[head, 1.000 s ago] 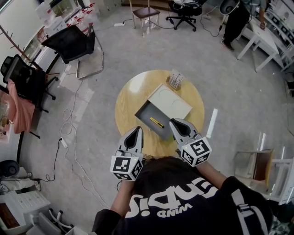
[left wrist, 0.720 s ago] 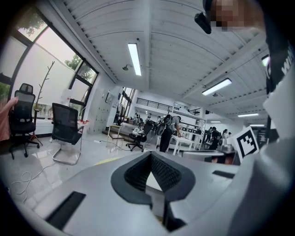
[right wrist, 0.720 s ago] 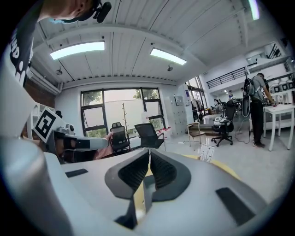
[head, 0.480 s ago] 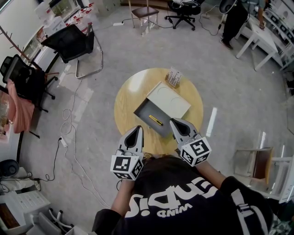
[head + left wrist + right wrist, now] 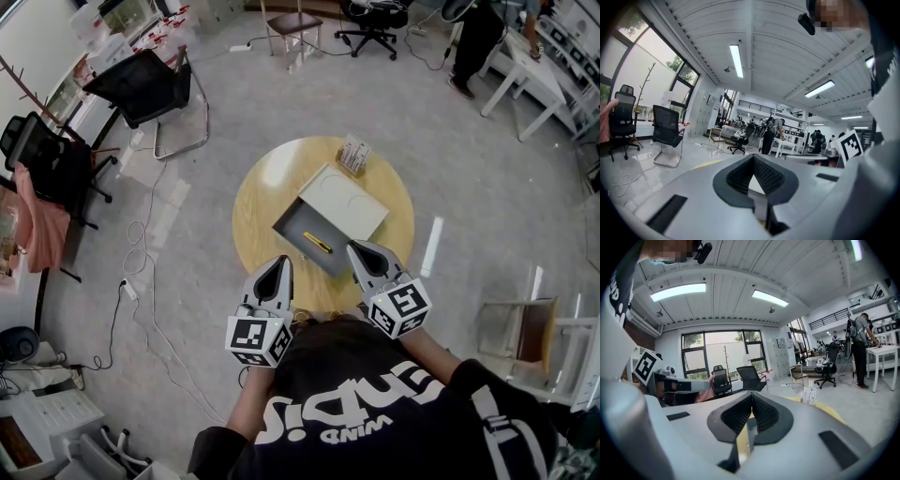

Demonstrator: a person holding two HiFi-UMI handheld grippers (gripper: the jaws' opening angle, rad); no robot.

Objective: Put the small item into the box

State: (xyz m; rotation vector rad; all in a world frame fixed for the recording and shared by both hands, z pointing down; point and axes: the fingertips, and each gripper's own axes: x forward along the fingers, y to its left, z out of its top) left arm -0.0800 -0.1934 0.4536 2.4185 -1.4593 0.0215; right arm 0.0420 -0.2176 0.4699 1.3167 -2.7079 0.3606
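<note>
Head view: the small item (image 5: pixel 317 243), a slim yellow thing with a dark end, is seen lying inside the open grey part of the box (image 5: pixel 291 223), apart from both grippers. The cream lid (image 5: pixel 343 204) is seen covering the far half of the box, which rests on the round wooden worktop (image 5: pixel 258 192). A small rack (image 5: pixel 354 157) stands just beyond the lid.

The left gripper (image 5: pixel 280 265) and the right gripper (image 5: pixel 355 249) are held near the worktop's near edge, 1 on each side of the box. In the left gripper view and the right gripper view the 2 jaws of each are pressed together at the tips, with nothing between them.

The placing step is judged to be done, since the item is already in the box. If anything is called for next, it may be closing the lid (the task sentence does not ask for it).

What the item is cannot be made out at this size, nor what the rack holds. The worktop's near edge is hidden by the person's head and shoulders, and in both gripper views the box is masked by the gripper bodies.
</note>
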